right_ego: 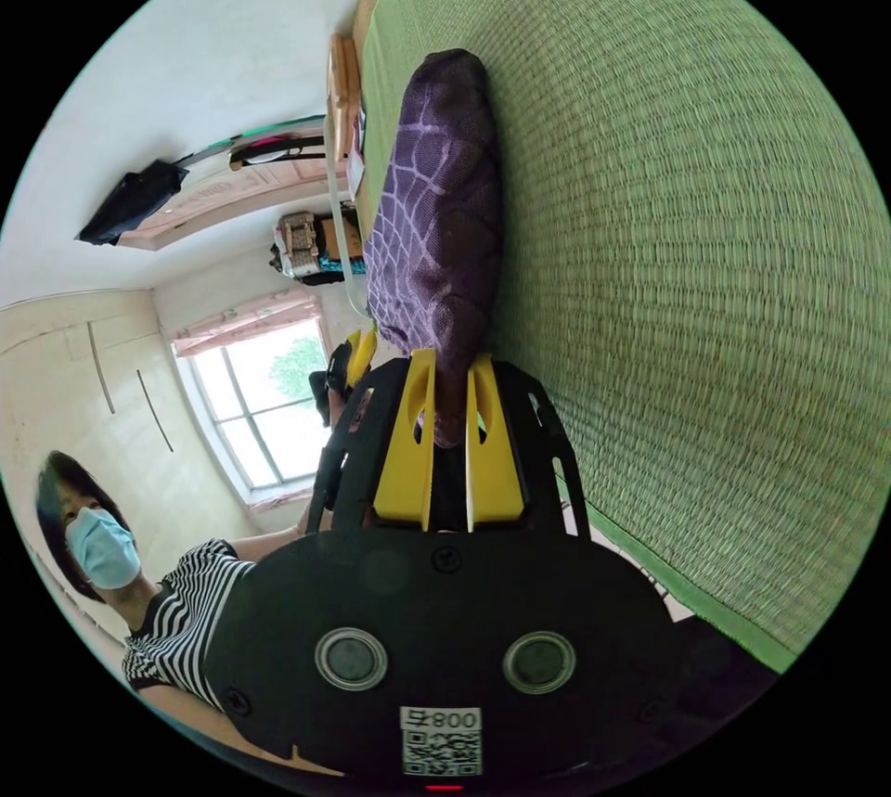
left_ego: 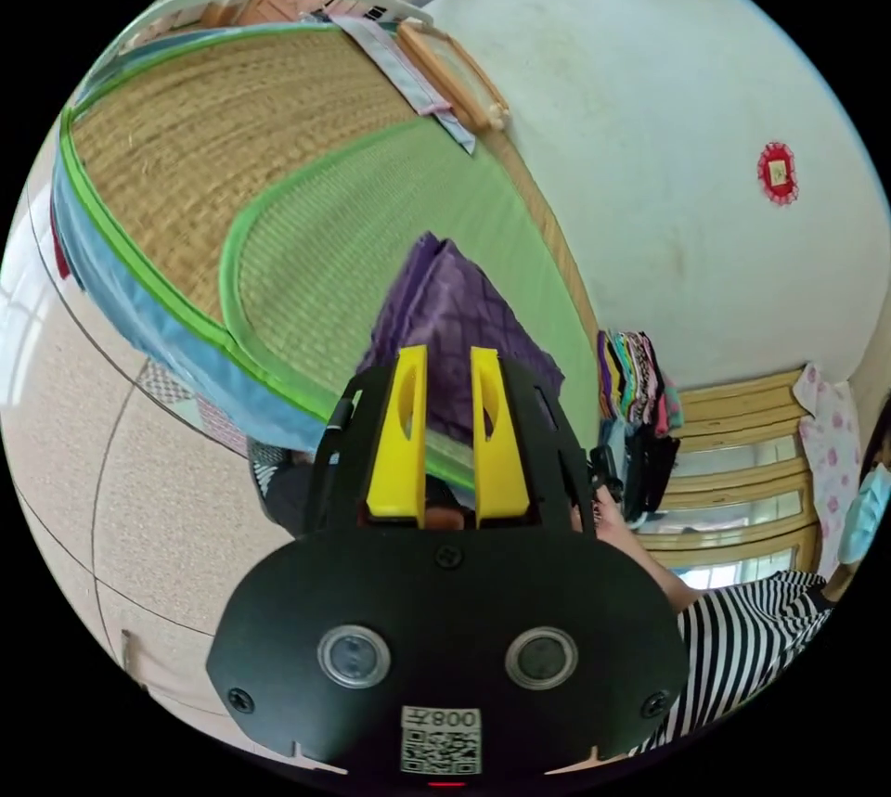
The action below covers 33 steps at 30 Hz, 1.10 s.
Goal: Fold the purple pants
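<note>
Right gripper: both yellow jaws pinch one end of the purple pants, cloth visibly caught in the narrow gap. From there the pants run straight away from the jaws as one long bunched roll, their long axis in line with the gripper, lying alongside the green woven mat. Left gripper: jaws drawn close, the same pants rising just beyond the tips; whether cloth is actually nipped there cannot be told. Judgement: the right gripper has the surer hold, so it should lead the next fold. Count: one pair of pants, two grippers, one green mat, one straw mat beyond it, one person in a striped top
</note>
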{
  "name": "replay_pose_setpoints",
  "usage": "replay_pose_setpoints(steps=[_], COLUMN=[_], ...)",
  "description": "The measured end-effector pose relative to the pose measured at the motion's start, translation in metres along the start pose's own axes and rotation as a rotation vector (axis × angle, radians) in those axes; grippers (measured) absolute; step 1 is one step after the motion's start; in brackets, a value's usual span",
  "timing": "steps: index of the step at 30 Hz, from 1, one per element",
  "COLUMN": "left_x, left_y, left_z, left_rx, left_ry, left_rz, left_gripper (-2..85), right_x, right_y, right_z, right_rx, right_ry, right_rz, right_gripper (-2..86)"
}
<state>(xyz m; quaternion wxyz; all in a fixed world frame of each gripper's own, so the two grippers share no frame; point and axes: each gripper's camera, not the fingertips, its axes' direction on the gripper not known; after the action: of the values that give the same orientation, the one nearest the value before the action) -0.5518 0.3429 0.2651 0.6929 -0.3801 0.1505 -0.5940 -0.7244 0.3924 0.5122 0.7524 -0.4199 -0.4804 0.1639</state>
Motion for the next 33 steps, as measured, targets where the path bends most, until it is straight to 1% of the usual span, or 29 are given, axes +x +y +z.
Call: replay_pose_setpoints(steps=[3, 7, 9, 14, 19, 24, 27, 29, 33], left_x=[0.01, 0.031, 0.045, 0.085, 0.125, 0.172, 0.21, 0.249, 0.317], left_y=[-0.015, -0.025, -0.025, -0.022, -0.018, -0.009, -0.003, 0.003, 0.013], left_z=[0.004, 0.021, 0.022, 0.021, 0.027, 0.026, 0.019, 0.017, 0.024], left_rx=[-0.059, -0.201, -0.202, -0.249, -0.309, -0.303, -0.271, -0.277, -0.309], left_ry=[-0.005, -0.016, -0.019, -0.005, -0.044, 0.014, 0.099, 0.144, 0.169], left_rz=[0.014, 0.038, 0.068, 0.108, 0.108, 0.097, 0.104, 0.138, 0.216], left_gripper=[11.7, 14.7, 15.1, 14.5, 10.9, 7.6, 7.3, 7.1, 7.0], right_x=[0.016, 0.034, 0.045, 0.081, 0.131, 0.195, 0.224, 0.239, 0.275], right_y=[-0.002, -0.004, -0.003, -0.007, -0.011, -0.003, 0.008, 0.014, 0.035], right_z=[0.006, 0.011, 0.011, 0.017, 0.026, 0.024, 0.014, 0.007, -0.016], right_rx=[-0.003, -0.003, 0.022, 0.028, 0.036, 0.057, 0.073, 0.075, 0.091], right_ry=[0.014, 0.08, 0.145, 0.216, 0.176, 0.087, 0.018, -0.008, -0.024], right_rz=[-0.005, -0.031, -0.052, -0.056, -0.047, -0.026, -0.054, -0.081, -0.147], right_gripper=[5.6, 6.2, 7.0, 7.8, 7.0, 4.8, 3.7, 3.2, 2.2])
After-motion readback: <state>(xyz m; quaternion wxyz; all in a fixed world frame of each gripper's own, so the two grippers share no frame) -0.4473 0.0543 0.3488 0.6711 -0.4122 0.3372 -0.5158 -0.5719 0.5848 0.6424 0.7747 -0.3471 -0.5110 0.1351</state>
